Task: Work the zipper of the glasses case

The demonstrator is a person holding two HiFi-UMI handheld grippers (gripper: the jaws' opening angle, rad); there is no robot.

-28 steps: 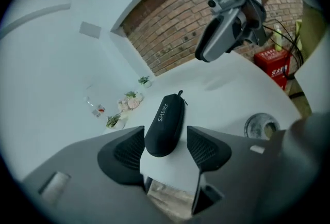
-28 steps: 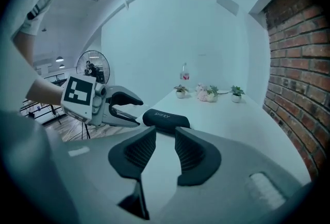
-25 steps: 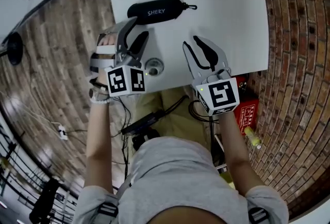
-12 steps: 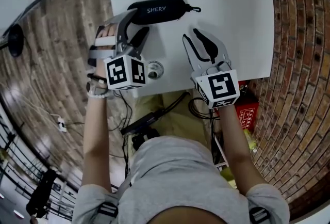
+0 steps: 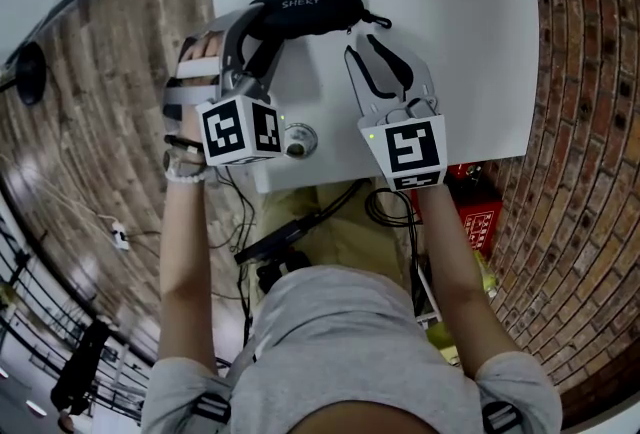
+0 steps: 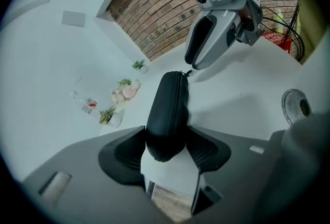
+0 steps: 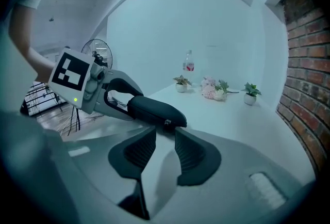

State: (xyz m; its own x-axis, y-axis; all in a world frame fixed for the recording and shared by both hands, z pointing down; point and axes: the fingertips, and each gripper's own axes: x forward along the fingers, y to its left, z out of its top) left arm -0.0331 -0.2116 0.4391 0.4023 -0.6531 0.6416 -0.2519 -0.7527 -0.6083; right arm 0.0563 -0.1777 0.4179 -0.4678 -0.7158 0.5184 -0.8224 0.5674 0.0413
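Note:
The black glasses case (image 5: 310, 10) lies across the white table (image 5: 450, 42), its zipper pull (image 5: 376, 19) at its right end. My left gripper (image 5: 258, 28) straddles the case's left end. In the left gripper view the jaws are closing on that rounded end (image 6: 166, 130), and both pads touch its sides. My right gripper (image 5: 374, 54) stands open just in front of the case's right end. In the right gripper view the case (image 7: 154, 108) and the pull (image 7: 167, 123) sit just beyond the open fingertips, and nothing is between the pads.
A round metal fitting (image 5: 299, 137) is set into the table near its front edge. Small potted plants and flowers (image 7: 216, 89) stand at the table's far end. Below the front edge are cables and a red box (image 5: 482, 212). Brick-patterned floor lies on both sides.
Both grippers moved forward to the case. The left jaws now enclose its left end, and the right gripper's tips have come up to the zipper end.

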